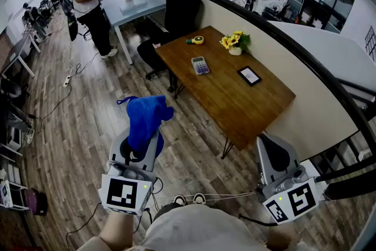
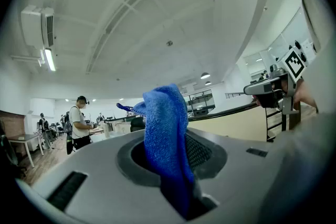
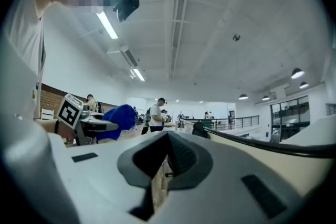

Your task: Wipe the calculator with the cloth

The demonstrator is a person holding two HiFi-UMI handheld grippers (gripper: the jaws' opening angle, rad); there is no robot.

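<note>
The left gripper (image 1: 141, 144) is pinched tight on the blue cloth (image 1: 145, 117), which sticks up out of its jaws. The right gripper (image 1: 273, 147) has its jaws together and holds nothing. Both are far from the calculator (image 1: 200, 65), which lies on the table (image 1: 229, 106).

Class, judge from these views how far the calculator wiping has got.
Done: cloth clamped in the left gripper. In hand: it is held up short of the table; the right gripper is empty. Left: all the wiping, since the calculator lies on the table, away from the cloth.
</note>
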